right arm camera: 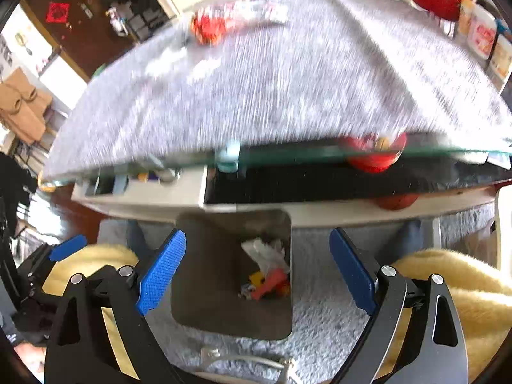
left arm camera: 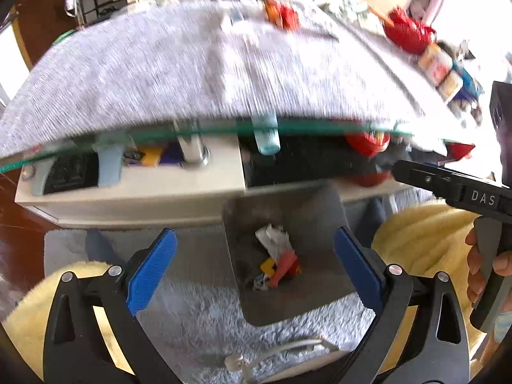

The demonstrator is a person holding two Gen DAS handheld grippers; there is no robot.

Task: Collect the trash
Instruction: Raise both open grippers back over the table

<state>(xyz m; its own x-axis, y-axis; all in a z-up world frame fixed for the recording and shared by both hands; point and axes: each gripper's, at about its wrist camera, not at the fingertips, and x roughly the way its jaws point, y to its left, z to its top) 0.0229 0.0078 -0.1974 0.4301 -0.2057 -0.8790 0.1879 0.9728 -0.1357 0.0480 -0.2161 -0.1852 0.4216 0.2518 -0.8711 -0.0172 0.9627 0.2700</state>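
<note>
With both the left gripper (left arm camera: pixel 256 270) and right gripper (right arm camera: pixel 257 270) gaping wide and empty above the grey trash bin (left arm camera: pixel 320 224) holding dropped wrappers (left arm camera: pixel 276 264), next reach up and forward to the red wrapper (right arm camera: pixel 209 28) on the table's far-left edge, nearer the left.

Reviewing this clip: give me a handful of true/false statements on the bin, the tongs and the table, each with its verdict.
1. The grey bin on the rug already holds trash. True.
2. The left tongs are clamped on a wrapper. False: they stand open with nothing between the pads.
3. The right tongs are open and empty. True.
4. The bin stands on top of the table. False: it stands on the floor rug, in front of the glass-edged table.
5. Red items lie on the grey table cover. True.
</note>
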